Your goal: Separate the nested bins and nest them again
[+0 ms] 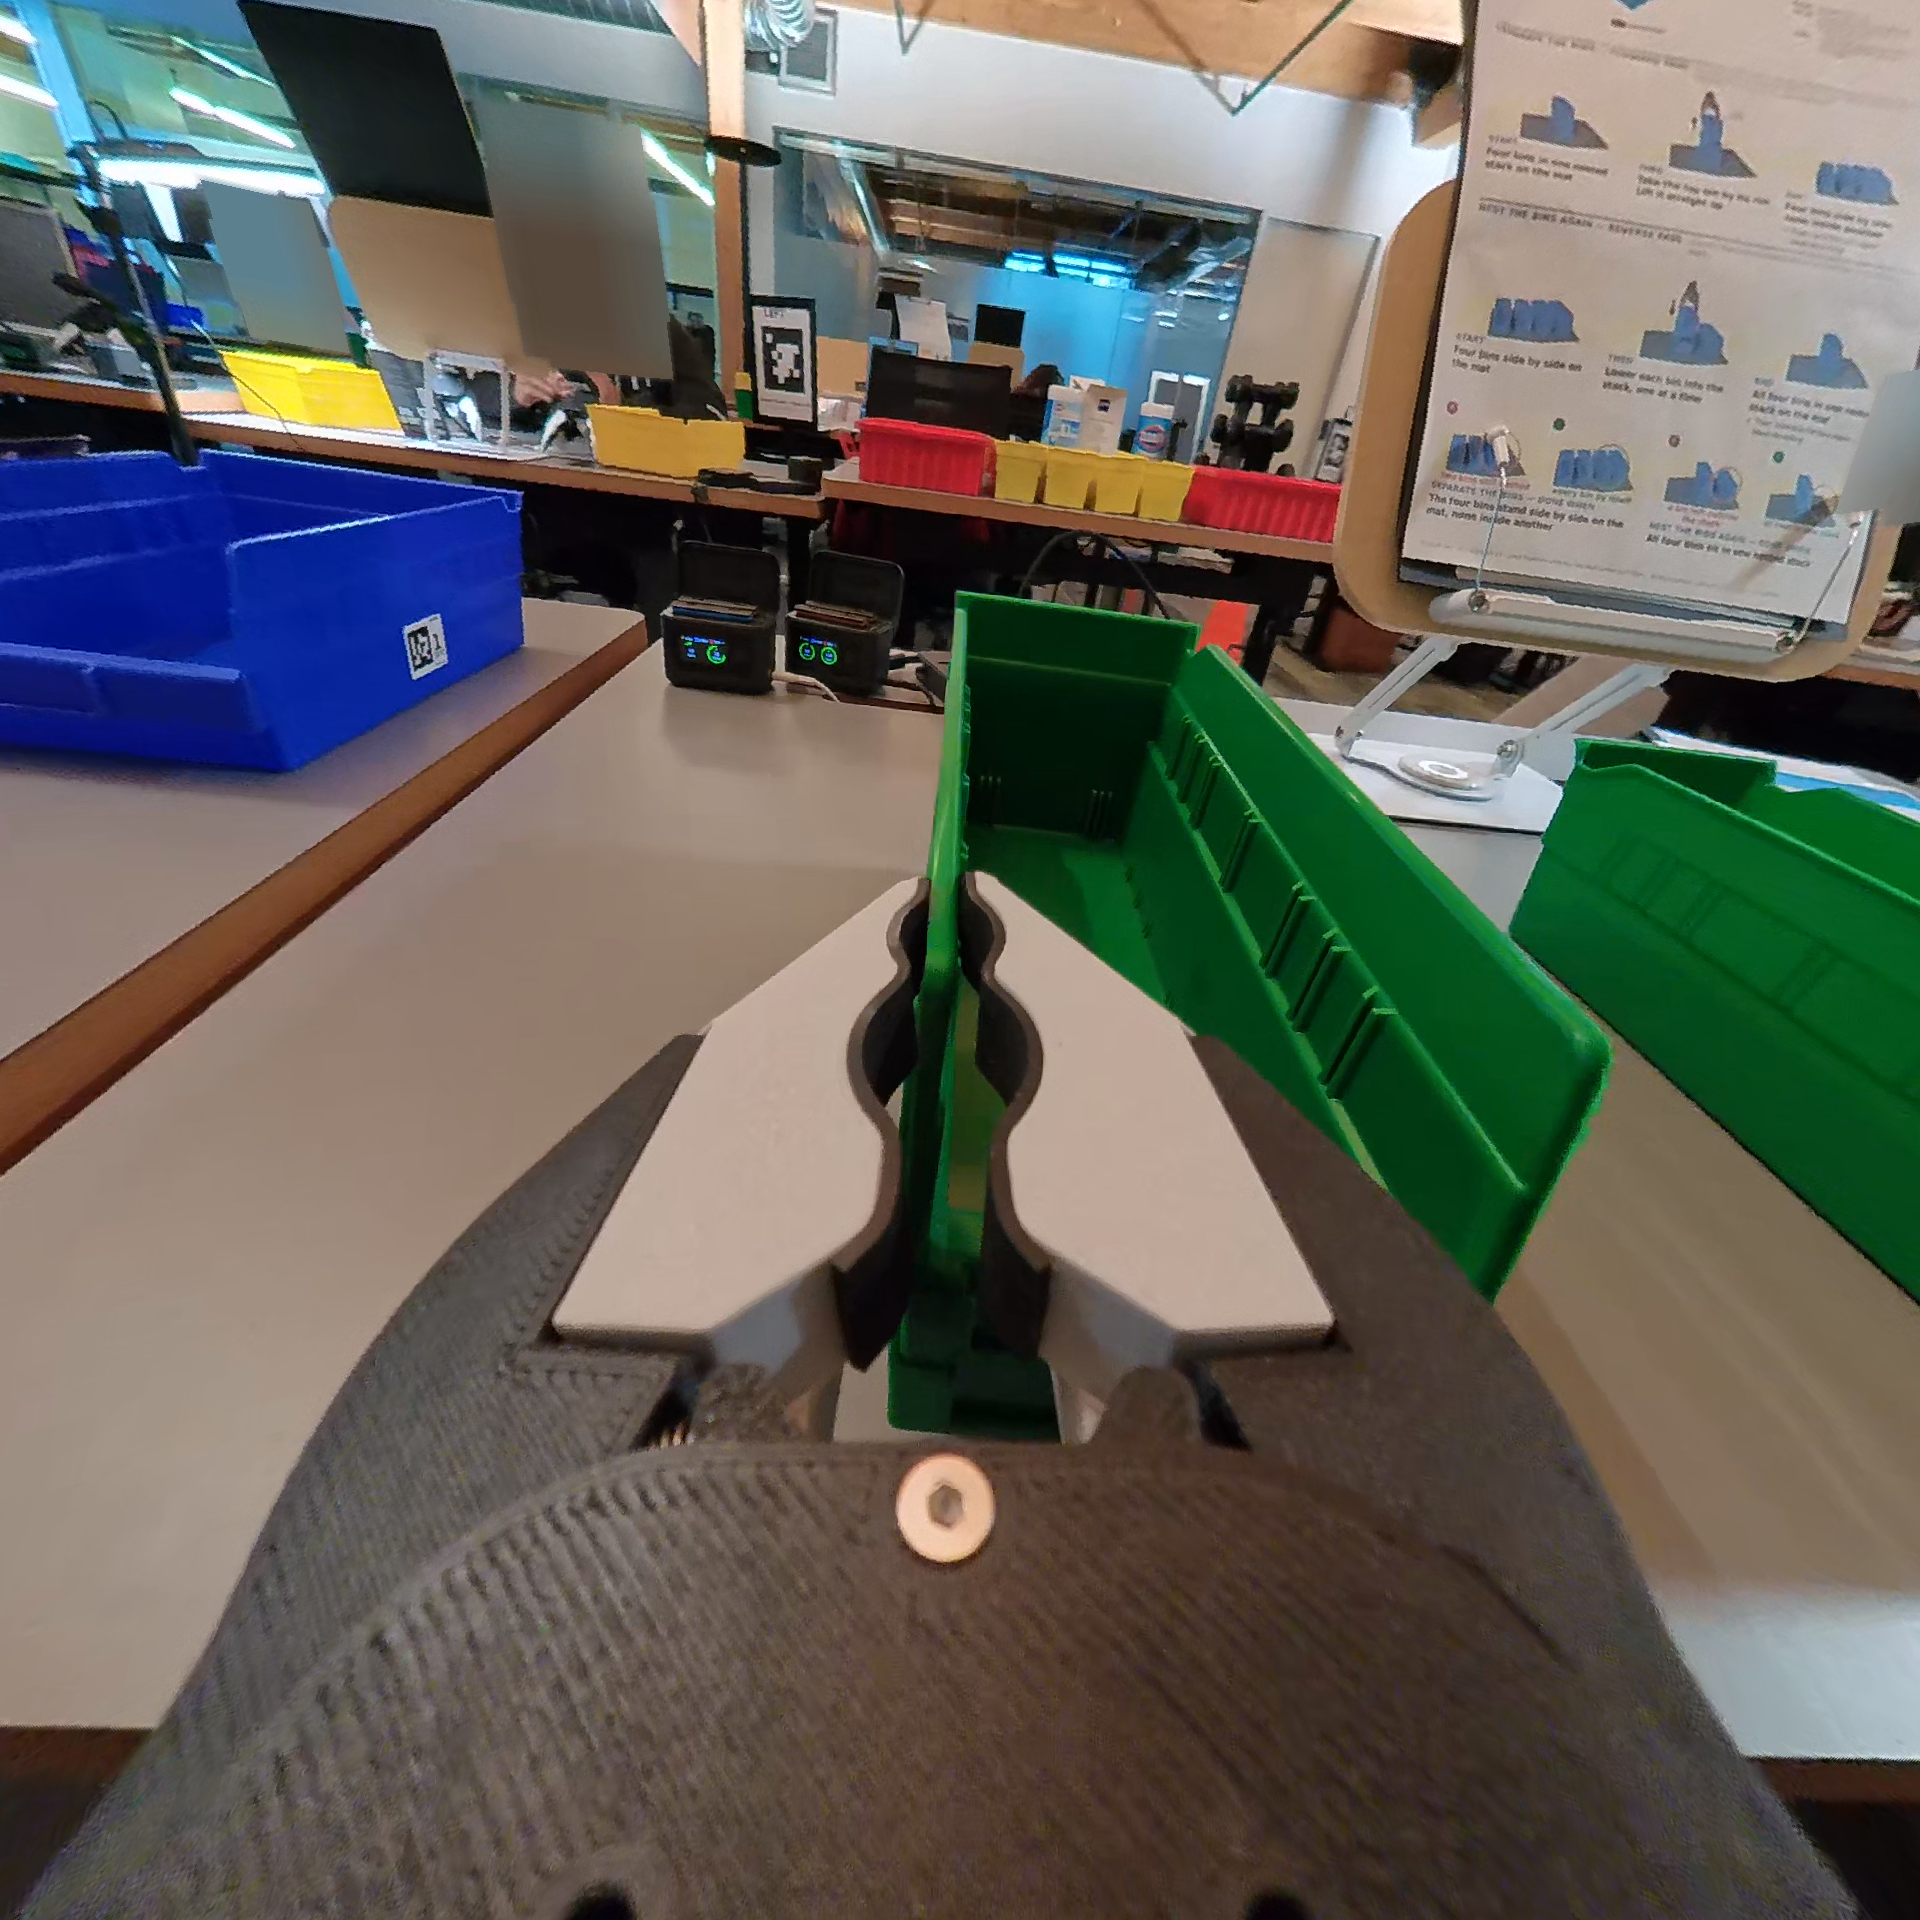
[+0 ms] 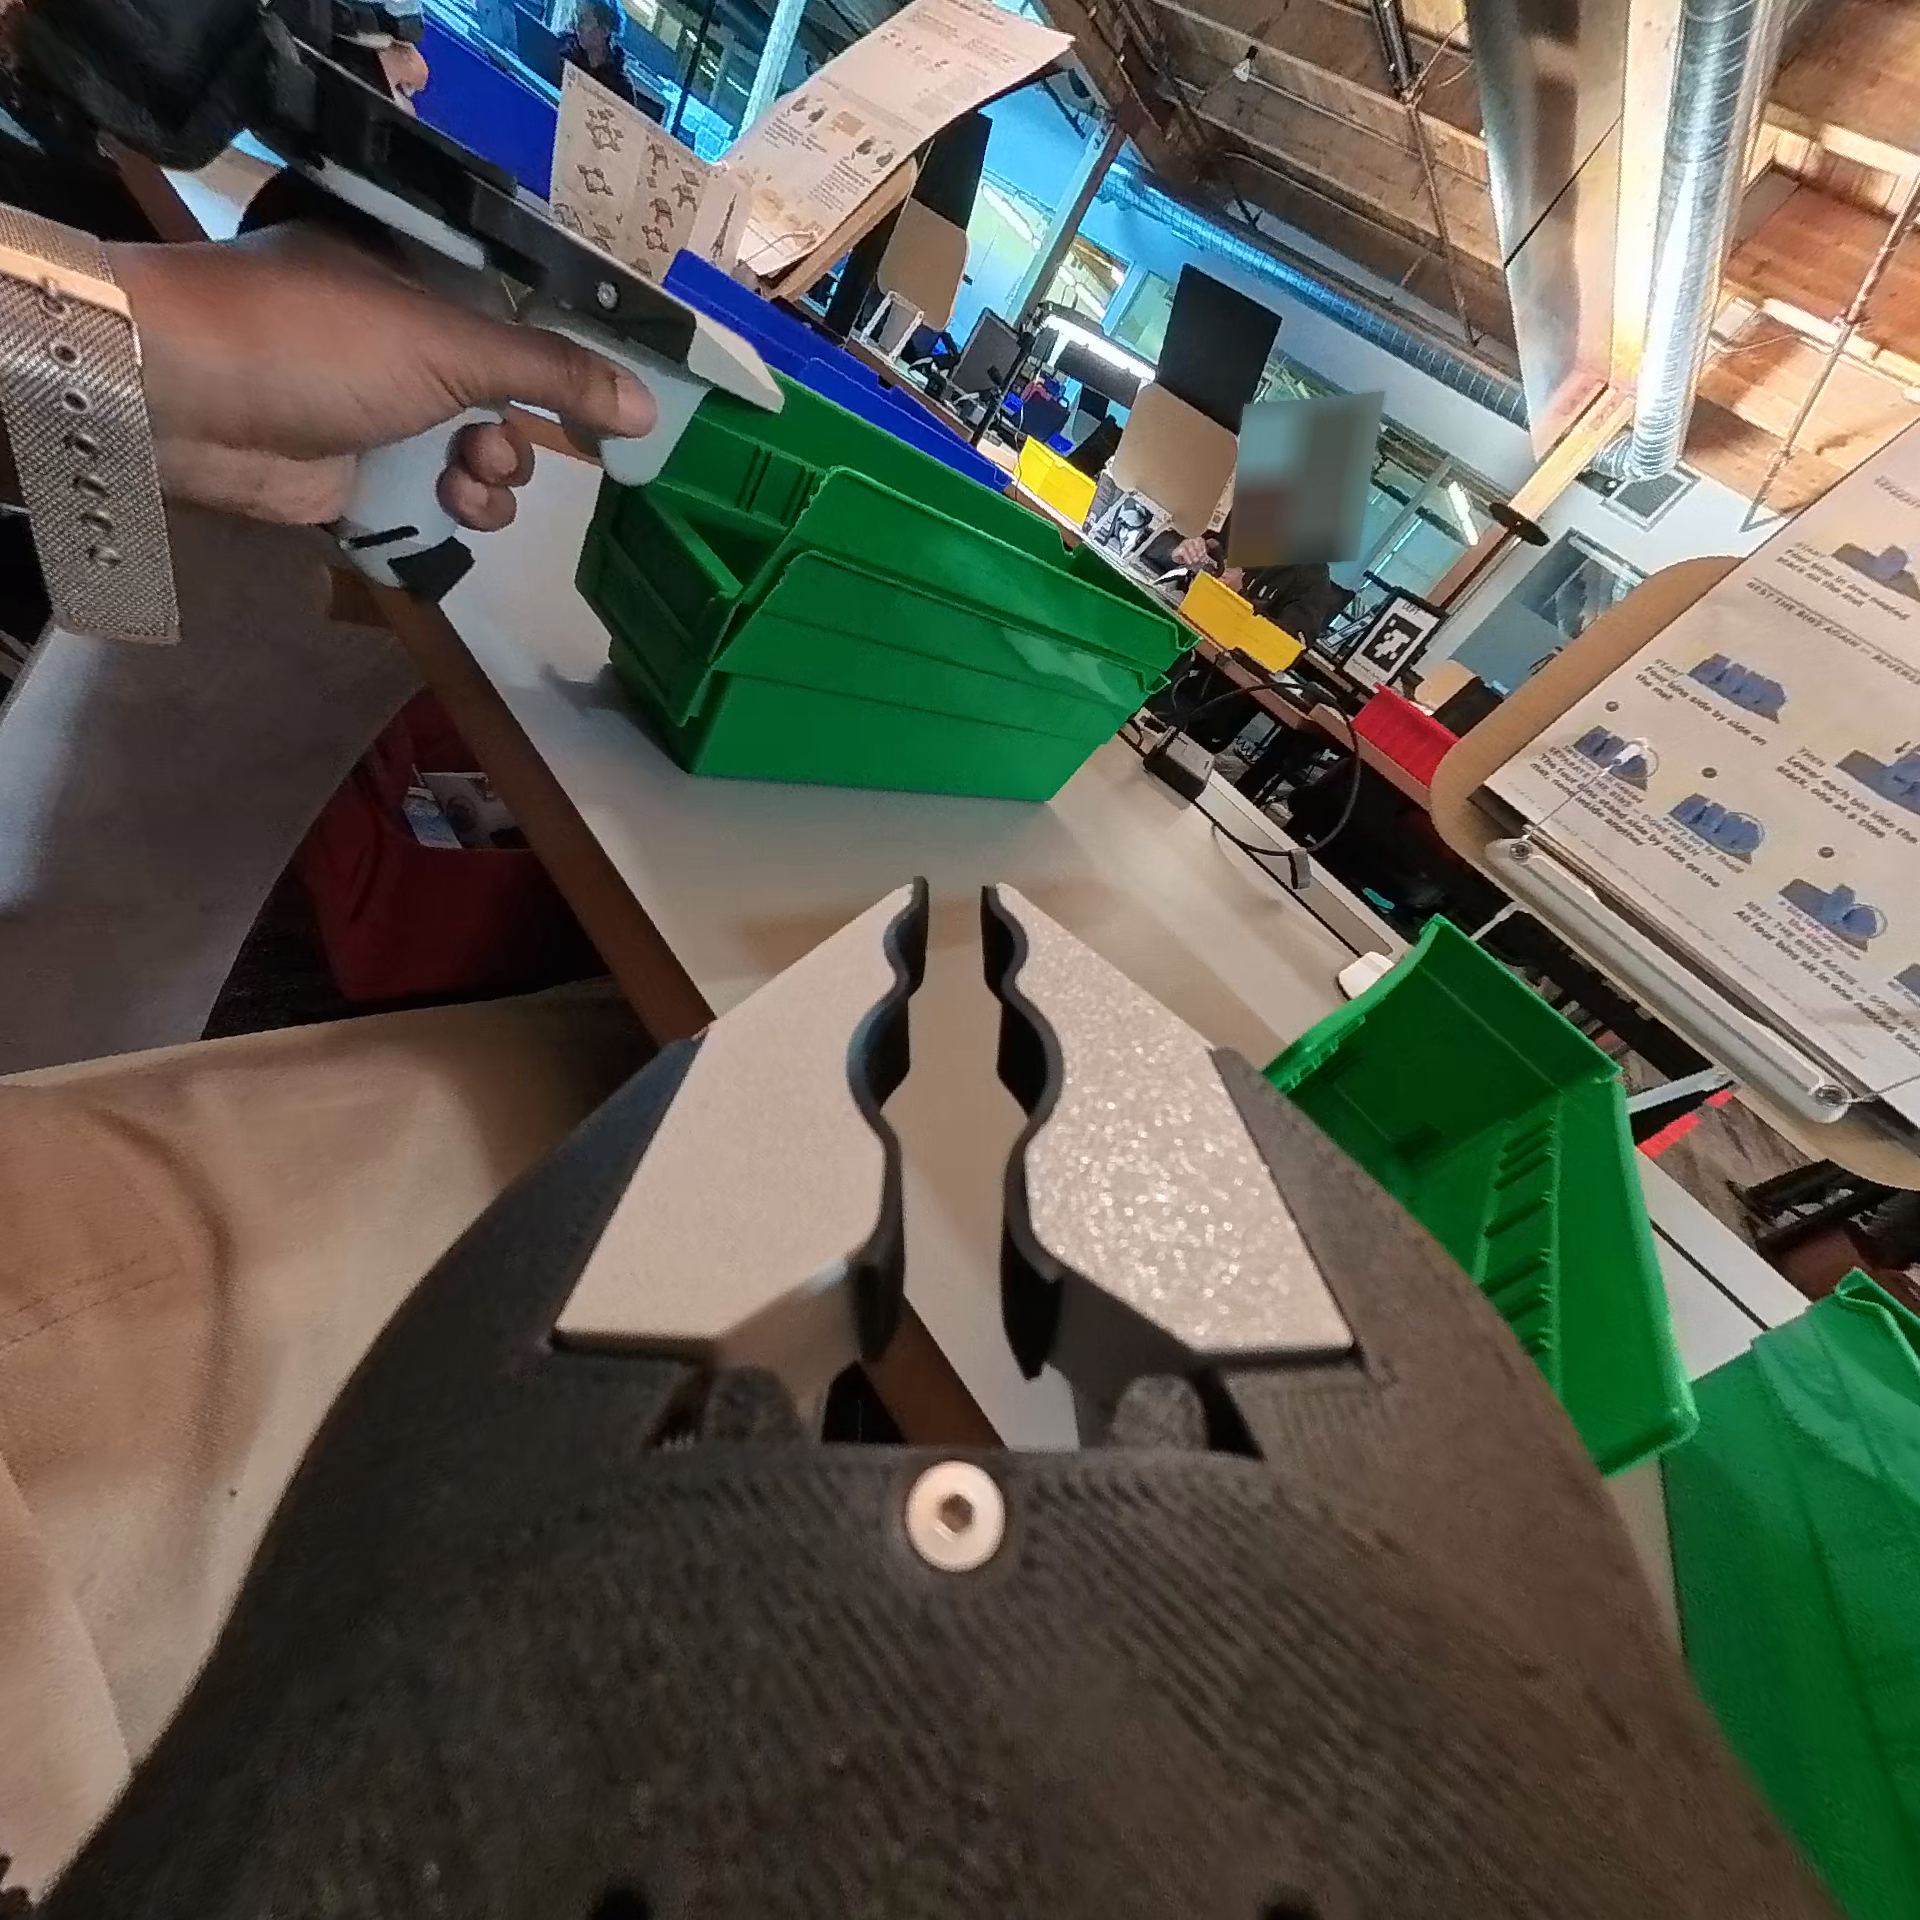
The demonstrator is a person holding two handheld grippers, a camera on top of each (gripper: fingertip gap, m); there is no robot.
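My left gripper (image 1: 948,904) is shut on the left side wall of a green bin (image 1: 1247,935), which it holds tilted. In the right wrist view the left gripper (image 2: 727,400) grips the top bin's near corner on a nested green stack (image 2: 883,665), and that bin sits askew. A second green bin (image 1: 1714,987) stands to the right. My right gripper (image 2: 953,904) hangs over the table's front edge with a narrow gap between its fingers and nothing in it. A separate green bin (image 2: 1507,1174) lies to its right, and another green bin (image 2: 1818,1558) is at the lower right.
A blue bin (image 1: 260,603) sits on the table to the left. Two small black cases (image 1: 769,634) stand at the back. An instruction sheet on a stand (image 1: 1662,312) is at the back right. A hand (image 2: 312,384) holds the left gripper.
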